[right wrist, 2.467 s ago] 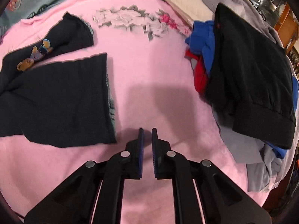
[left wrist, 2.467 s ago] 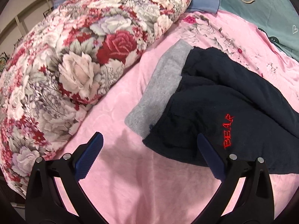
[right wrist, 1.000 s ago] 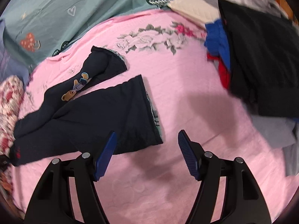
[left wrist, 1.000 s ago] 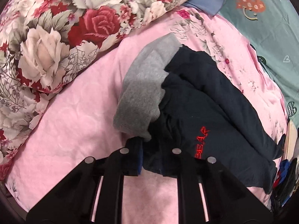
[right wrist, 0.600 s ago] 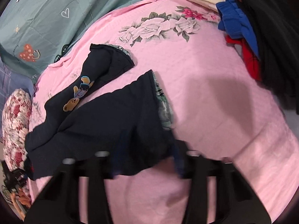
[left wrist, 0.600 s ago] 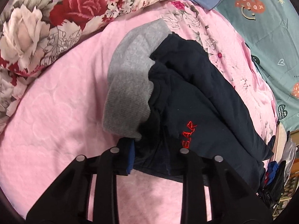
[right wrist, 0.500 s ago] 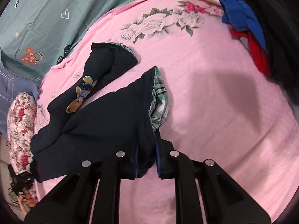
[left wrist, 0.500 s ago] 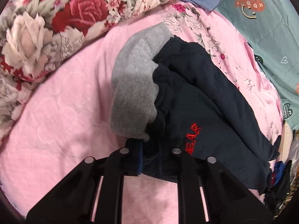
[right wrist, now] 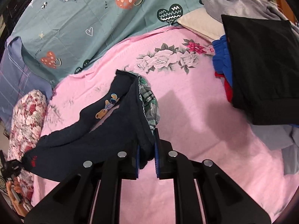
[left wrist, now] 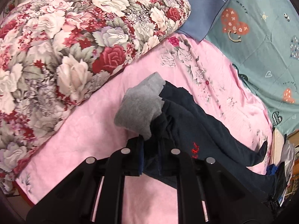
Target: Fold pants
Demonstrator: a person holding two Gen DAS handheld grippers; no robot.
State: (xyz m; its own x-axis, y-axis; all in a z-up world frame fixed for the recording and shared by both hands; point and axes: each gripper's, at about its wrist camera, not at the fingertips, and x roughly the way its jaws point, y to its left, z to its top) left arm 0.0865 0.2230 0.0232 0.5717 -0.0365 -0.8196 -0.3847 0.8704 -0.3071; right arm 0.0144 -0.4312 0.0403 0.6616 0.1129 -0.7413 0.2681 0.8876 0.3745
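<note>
Navy pants (left wrist: 196, 127) with a grey waistband (left wrist: 140, 106) and red lettering lie across the pink bed cover (left wrist: 89, 130). My left gripper (left wrist: 150, 155) is shut on the waist end just below the grey band, and that end hangs lifted off the cover. In the right wrist view the same pants (right wrist: 104, 130) show a small bear patch (right wrist: 106, 108) and a green plaid lining (right wrist: 149, 100) at the leg opening. My right gripper (right wrist: 146, 158) is shut on the hem of the near leg, which is raised. The far leg still rests on the cover.
A rolled floral quilt (left wrist: 65, 46) lies left of the waist end. A teal printed sheet (left wrist: 261, 37) covers the back. A pile of black, blue and grey clothes (right wrist: 257, 65) sits on the right. A hand (right wrist: 15, 196) shows at the lower left.
The right gripper, open a second ago, has shut on the leg hem. Both grippers have risen, lifting the waist end and the hem off the cover.
</note>
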